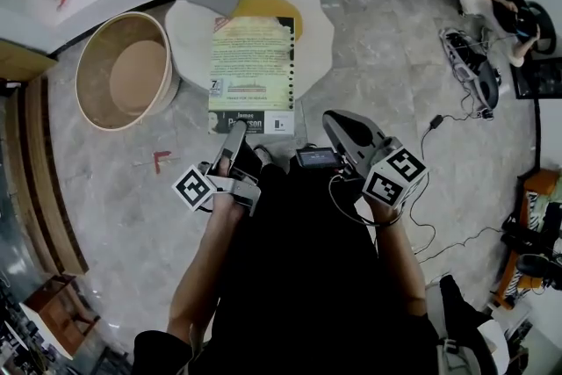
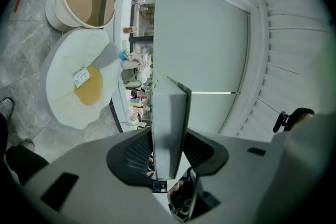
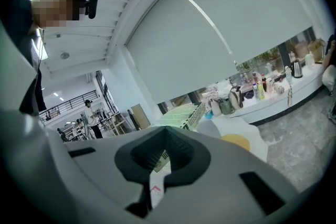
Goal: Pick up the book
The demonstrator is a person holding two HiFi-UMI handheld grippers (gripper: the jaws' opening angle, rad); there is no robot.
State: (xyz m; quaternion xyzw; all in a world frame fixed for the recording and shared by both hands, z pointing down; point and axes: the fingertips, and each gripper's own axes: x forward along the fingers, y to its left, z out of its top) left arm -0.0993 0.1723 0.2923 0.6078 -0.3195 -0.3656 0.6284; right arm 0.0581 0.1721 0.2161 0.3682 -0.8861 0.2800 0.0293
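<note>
A grey marbled floor (image 1: 395,75) fills the head view, with a person in black clothing (image 1: 299,277) standing at the bottom and holding a gripper in each hand. Ahead on the floor lies a white rug (image 1: 316,31) shaped like a fried egg with a yellow yolk in its middle. To the left of the rug stands a round, open bin (image 1: 92,57) with pale walls and a tan inside. The book (image 1: 252,66) is up off the floor, held out roughly flat with its green and cream cover facing up, so that from above it hides part of the yolk. The left gripper (image 1: 235,136) has its jaws clamped on the book's near edge; its own view shows the book edge-on, pressed between the two dark pads. The right gripper (image 1: 334,120) sits just beside the book's near right corner, not touching it, its jaws closed together with nothing in them. A small red mark (image 1: 161,160) lies on the floor left of the left gripper. A small card (image 2: 81,76) rests on the yolk.
</note>
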